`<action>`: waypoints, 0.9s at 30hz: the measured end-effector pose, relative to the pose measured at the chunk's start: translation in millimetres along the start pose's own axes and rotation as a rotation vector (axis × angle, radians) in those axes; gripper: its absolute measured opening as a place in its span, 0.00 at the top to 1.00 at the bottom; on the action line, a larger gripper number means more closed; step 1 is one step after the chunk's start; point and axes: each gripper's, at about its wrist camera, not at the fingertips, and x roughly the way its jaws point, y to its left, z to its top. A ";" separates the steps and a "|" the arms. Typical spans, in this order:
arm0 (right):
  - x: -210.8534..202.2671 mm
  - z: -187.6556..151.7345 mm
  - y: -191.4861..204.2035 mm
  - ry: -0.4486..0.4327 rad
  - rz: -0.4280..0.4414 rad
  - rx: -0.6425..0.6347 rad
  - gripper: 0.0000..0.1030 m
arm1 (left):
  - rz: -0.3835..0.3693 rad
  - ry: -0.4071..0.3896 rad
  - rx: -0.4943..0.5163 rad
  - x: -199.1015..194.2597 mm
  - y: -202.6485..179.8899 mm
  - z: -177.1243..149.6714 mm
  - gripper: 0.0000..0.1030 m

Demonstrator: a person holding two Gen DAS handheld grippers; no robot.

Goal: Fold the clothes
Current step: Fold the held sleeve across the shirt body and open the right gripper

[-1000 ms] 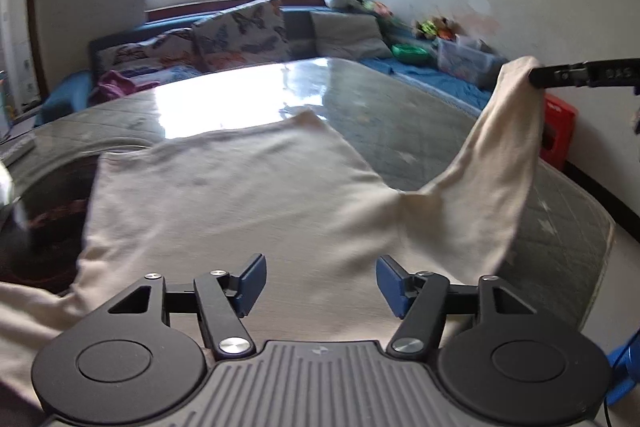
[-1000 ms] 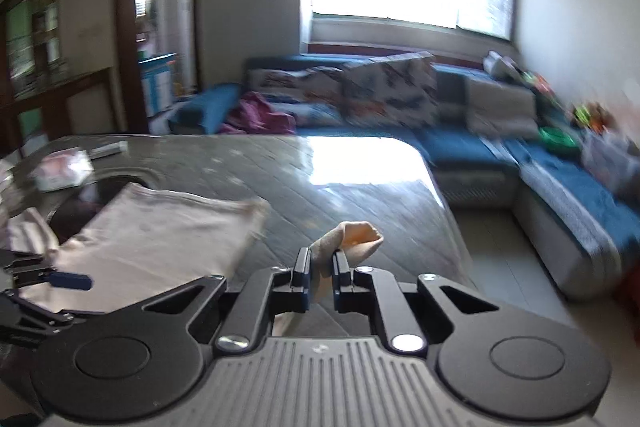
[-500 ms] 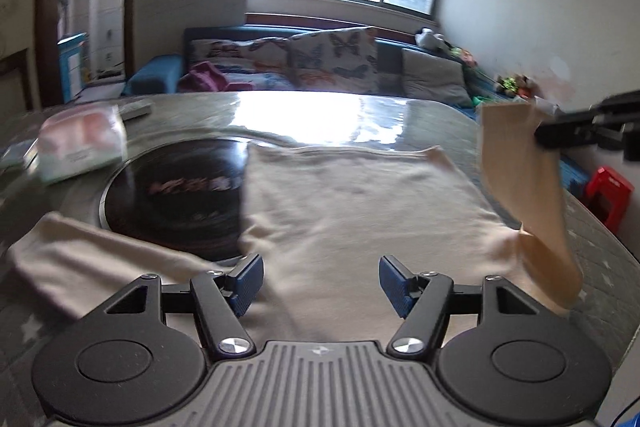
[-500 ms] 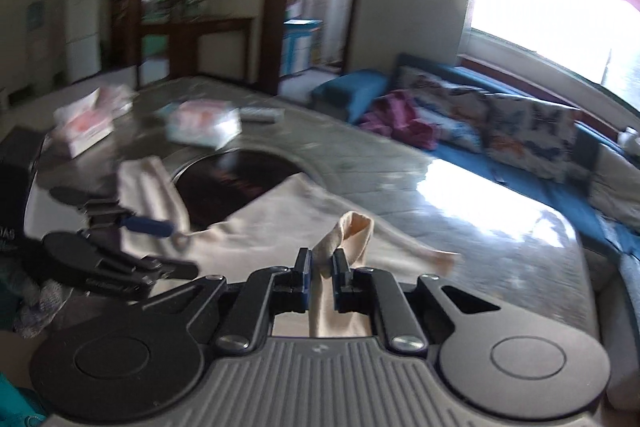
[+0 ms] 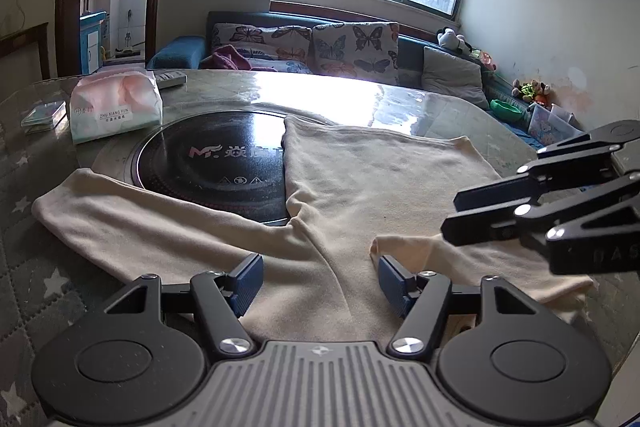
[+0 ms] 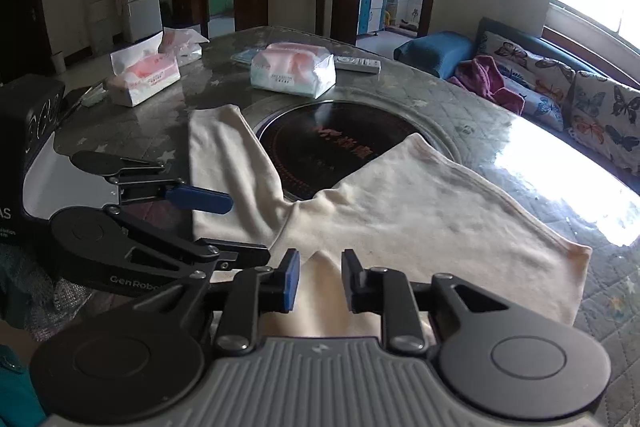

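Lying flat on the glass-topped table point(image 5: 400, 95), a cream long-sleeved top point(image 5: 360, 187) is seen with its body partly over the black induction hob point(image 5: 212, 163) set in the table's middle. One sleeve point(image 5: 132, 223) is stretched out to the left across the table, while the right sleeve point(image 5: 448, 251) is laid folded inward over the body, its cuff just beside the left gripper point(image 5: 320, 279). The left gripper is held wide open above the near edge of the garment, with nothing between its blue pads. The right gripper point(image 6: 318, 281) is partly open; the cuff sits in the gap between its pads but is not seen to be pinched, so the sleeve is judged to have been let go. The step in hand is taken to be the sleeve fold: one sleeve is placed, the other not yet brought in. For the next move, the outstretched sleeve would need to be gripped near its cuff by the left gripper and carried across the body. Tissue packs point(image 6: 292, 69) and a remote control point(image 6: 358, 63) are noted well apart from the garment
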 end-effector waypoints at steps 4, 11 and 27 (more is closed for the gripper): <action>-16.9 -7.2 -11.7 -0.003 -0.035 0.012 0.79 | -0.010 -0.010 0.014 -2.6 -3.8 2.3 0.41; -49.4 -52.8 -48.0 0.052 -0.126 0.111 0.77 | -0.069 -0.001 0.093 1.0 -29.5 3.7 0.50; -75.9 -124.8 -66.7 0.091 -0.172 0.237 0.59 | -0.029 0.079 0.179 39.7 -56.7 1.7 0.71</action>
